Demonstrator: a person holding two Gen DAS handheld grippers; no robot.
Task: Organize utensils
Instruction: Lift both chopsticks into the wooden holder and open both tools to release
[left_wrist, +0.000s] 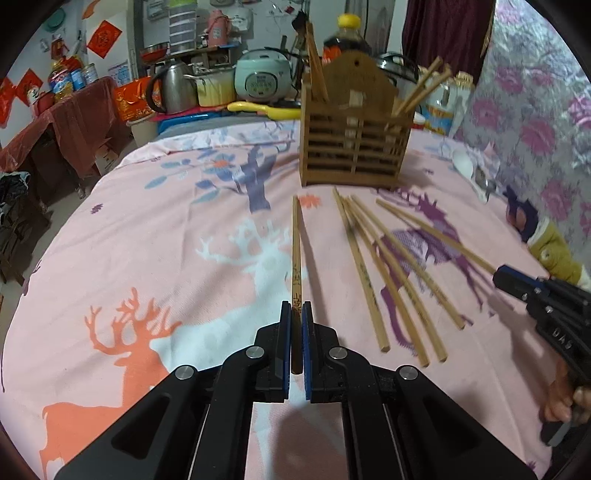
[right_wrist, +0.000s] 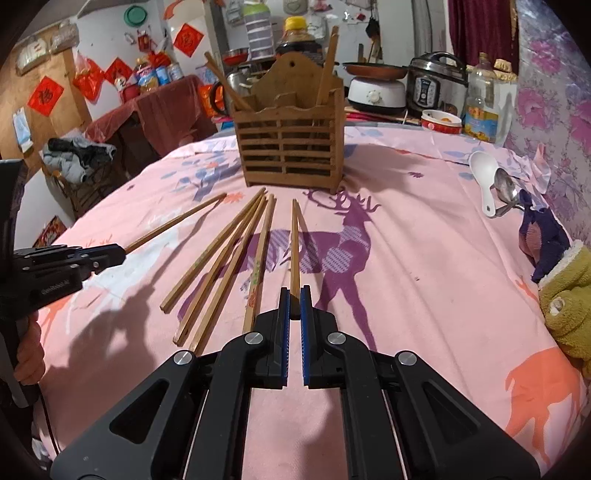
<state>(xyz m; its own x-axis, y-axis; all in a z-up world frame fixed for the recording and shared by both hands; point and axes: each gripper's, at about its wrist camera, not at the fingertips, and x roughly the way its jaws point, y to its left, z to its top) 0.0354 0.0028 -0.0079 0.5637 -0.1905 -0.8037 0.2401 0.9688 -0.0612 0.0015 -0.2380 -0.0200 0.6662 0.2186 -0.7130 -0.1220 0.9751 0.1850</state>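
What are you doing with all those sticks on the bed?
A person is tidying chopsticks into the wooden holder on the pink deer cloth. The left tool is shut on one chopstick, and the right tool is shut on another chopstick. Four loose chopsticks lie on the cloth between them. The holder already has some chopsticks standing in it. A white spoon and a metal spoon wait off to the right.
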